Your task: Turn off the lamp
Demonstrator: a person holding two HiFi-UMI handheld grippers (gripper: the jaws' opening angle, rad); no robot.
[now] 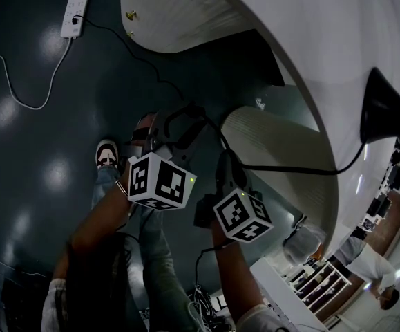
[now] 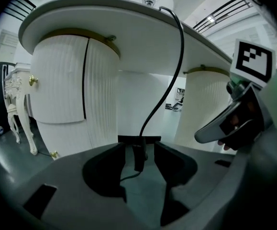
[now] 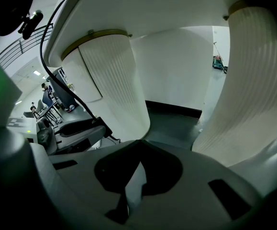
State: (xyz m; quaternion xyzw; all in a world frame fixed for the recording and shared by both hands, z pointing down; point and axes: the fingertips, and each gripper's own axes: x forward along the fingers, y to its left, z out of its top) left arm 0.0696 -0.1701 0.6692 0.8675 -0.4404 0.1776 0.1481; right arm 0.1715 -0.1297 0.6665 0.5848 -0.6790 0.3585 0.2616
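Firstly, head view: left gripper (image 1: 177, 124) and right gripper (image 1: 227, 166) hang beside the table (image 1: 310, 40) that bears the lamp (image 1: 386, 113).

Left gripper view: jaws wide; the cord's inline switch (image 2: 139, 155) hangs between them untouched, its long axis upright.

Right gripper view: jaws together, empty.

Judged step: working the switch; next, a square squeeze if the lamp is lit.

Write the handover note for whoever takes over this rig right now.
Left gripper: open; the inline switch hangs between its jaws, and the pads are not pressing it.
Right gripper: shut, empty, beside the left one.
Lamp: on the white table; its black cord drops over the edge to the switch.
Done: the lamp shows no glow, so it is probably off.
Left: confirm, then pull both grippers away.
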